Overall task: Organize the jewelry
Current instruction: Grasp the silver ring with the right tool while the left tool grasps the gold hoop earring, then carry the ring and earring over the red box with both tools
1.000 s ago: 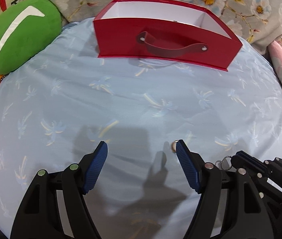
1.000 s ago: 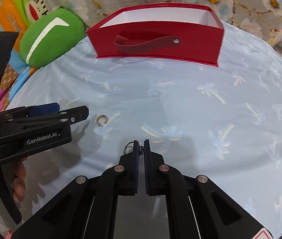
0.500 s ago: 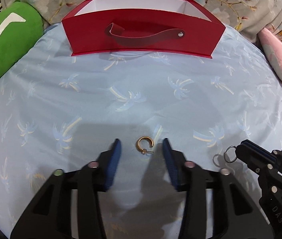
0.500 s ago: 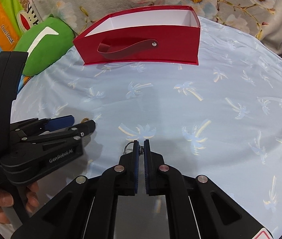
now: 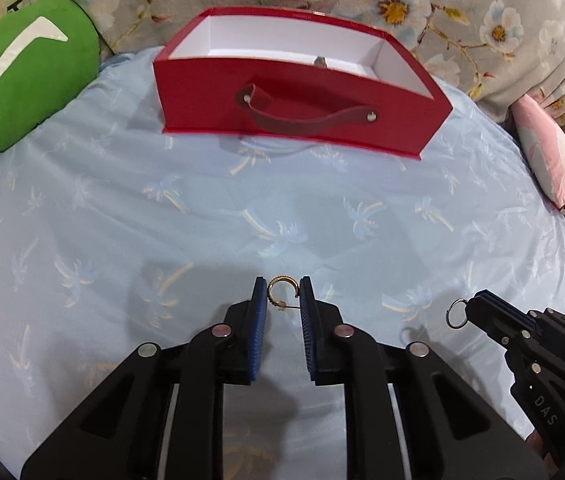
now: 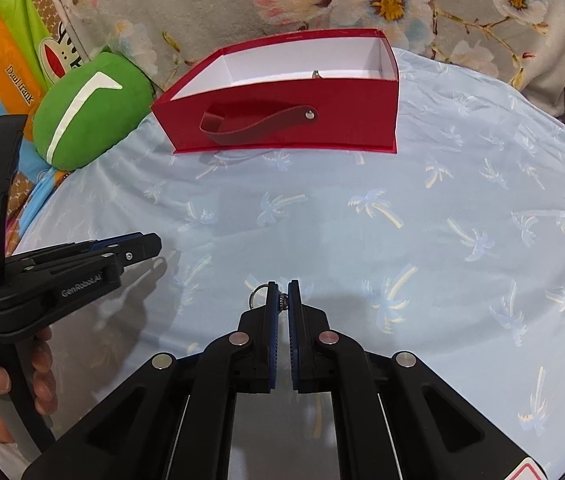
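Blue palm-print sheet [image 5: 282, 208], both grippers angled down, pinching jewelry

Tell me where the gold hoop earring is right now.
In the left wrist view, the gold hoop earring sits pinched between the left gripper's blue pads, above the blue sheet, near side of the red box.
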Available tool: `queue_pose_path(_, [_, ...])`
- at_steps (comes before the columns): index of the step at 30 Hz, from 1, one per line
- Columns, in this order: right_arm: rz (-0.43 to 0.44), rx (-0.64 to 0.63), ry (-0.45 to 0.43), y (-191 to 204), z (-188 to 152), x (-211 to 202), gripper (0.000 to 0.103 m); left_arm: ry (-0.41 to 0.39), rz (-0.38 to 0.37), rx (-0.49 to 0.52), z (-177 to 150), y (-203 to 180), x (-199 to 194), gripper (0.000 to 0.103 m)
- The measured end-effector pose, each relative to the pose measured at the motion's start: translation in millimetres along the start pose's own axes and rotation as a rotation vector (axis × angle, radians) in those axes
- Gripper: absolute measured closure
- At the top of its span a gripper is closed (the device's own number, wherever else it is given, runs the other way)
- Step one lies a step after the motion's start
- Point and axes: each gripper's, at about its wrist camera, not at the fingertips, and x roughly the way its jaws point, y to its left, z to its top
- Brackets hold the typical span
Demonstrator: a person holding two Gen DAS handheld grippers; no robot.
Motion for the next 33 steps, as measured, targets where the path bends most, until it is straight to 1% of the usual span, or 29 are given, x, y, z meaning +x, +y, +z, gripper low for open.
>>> queue_pose_path(3, [0.001,-0.014,-0.029,3,11,-5,0.099,-0.033,0.0,-0.005,11,4,-11,0.087])
queue_pose_path(6, [0.008,-0.026,-0.068,4,30,-11,0.099,-0.072,0.01,0.0,26,7,-21,0.087])
queue_pose_path(12, [0.008,-0.055,-0.162,3,85,-16,0.099,-0.156,0.043,0.015,71,12,-30,0.087])
queue_pose_path(17, [0.012,-0.052,-0.209,-7,144,-1,0.099,-0.222,0.074,0.036,123,14,-26,0.087])
queue_pose_path(24, [0.0,-0.035,-0.218,-27,226,45,0.099,-0.268,0.096,0.058,208,15,3,0.087])
queue_pose_path(28, [-0.008,-0.021,-0.21,-37,259,73,0.099,-0.266,0.102,0.055,247,15,31,0.087])
queue_pose_path(33, [-0.02,-0.004,-0.182,-50,284,109,0.099,-0.249,0.132,0.055,276,17,65,0.087])
